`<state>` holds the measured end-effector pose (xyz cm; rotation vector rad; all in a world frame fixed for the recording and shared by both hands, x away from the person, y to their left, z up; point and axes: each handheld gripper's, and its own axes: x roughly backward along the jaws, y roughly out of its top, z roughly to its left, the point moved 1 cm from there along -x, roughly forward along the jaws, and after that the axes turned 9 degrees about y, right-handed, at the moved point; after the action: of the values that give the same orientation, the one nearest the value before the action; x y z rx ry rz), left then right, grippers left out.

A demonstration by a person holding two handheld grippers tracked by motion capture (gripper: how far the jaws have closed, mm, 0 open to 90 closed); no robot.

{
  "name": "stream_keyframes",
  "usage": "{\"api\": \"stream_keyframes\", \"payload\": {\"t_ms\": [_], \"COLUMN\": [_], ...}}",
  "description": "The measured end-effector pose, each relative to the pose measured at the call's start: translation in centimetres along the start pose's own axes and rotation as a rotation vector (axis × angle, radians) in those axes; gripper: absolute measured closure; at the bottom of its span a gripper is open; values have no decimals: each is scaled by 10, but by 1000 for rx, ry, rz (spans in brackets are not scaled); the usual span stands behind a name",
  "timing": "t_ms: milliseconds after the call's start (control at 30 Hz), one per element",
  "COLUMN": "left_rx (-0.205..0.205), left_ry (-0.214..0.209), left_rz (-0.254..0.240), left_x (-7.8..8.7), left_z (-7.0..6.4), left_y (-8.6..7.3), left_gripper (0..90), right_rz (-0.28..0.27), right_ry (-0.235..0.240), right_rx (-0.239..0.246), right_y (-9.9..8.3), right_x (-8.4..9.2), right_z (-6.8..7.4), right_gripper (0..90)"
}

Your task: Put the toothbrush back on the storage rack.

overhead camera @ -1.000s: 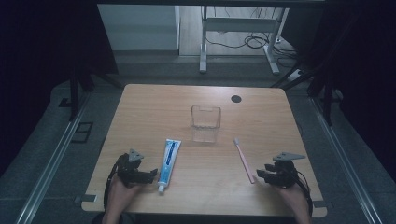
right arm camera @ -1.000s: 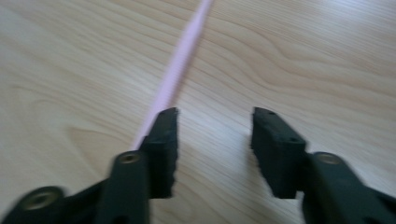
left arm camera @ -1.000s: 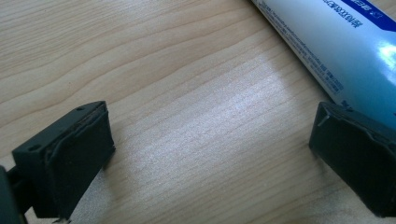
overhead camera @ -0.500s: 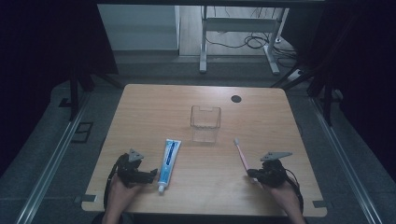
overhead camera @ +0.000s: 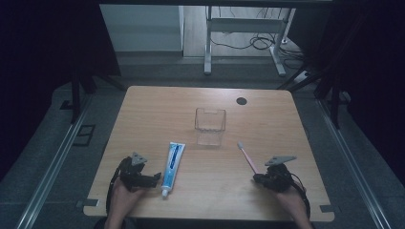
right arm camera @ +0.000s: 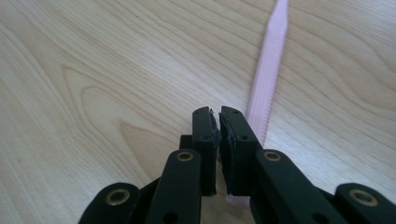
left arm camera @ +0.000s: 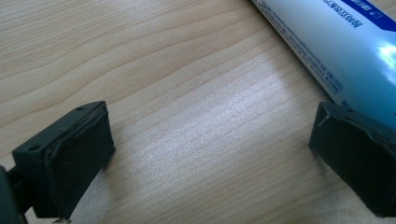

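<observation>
Right hand-held gripper (overhead camera: 258, 179) shifted leftward, jaws closed, beside pink toothbrush (overhead camera: 248, 157).

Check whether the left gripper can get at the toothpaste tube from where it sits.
Probably yes. The left gripper rests with its jaws wide open right beside the toothpaste tube, bare table between them and nothing in the way.

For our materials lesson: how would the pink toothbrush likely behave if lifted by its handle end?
The toothbrush looks thin and long, so probably light and a little springy. Lying flat, it seems unlikely to roll. The ridged handle may help the grip, though the slim end could pivot.
</observation>
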<state>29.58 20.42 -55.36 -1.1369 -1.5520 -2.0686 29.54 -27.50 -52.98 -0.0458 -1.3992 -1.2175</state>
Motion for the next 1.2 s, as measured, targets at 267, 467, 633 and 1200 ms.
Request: {"api": "stream_keyframes", "payload": {"t_ms": [267,467,633,1200], "left_rx": [0,0,3,4], "left_ry": [0,0,0,0], "left_rz": [0,0,0,2], "left_x": [0,0,0,0], "left_z": [0,0,0,0], "left_y": [0,0,0,0], "left_gripper": [0,0,0,0], "right_rz": [12,38,50,293], "right_ry": [-47,-48,-49,-88], "right_rx": [-18,-16,7,35], "right_y": [-3,-1,8,41], "right_x": [10,12,17,14], "right_z": [-16,-19,-16,-24], "right_gripper": [827,814,785,810]}}
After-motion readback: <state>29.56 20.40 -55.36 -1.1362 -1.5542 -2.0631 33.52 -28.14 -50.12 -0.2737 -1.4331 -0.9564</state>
